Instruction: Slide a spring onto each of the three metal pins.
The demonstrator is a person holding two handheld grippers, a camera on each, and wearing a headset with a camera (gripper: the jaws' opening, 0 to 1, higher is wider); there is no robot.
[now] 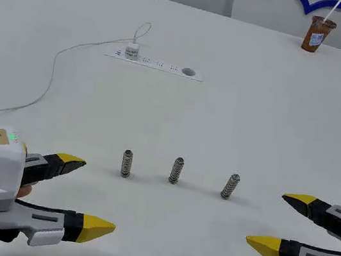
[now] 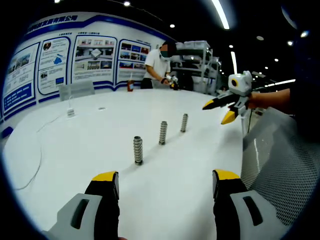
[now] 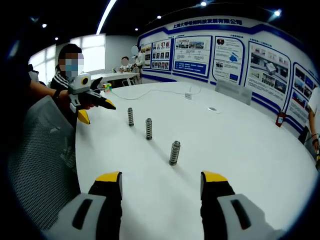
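Left gripper low at near side, jaws spread, empty. Right gripper opposite, jaws spread, empty. Between them, upright in row: left spring, middle spring, right spring. Table bare around row; strip well behind.

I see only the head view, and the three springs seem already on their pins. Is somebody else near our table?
Observer: Yes. In the left gripper view a person in a white shirt stands at the far end of the table.
Operator: Thank you. Is there some furniture close to our side?
Observer: In the right gripper view a mesh chair stands by the table's edge.
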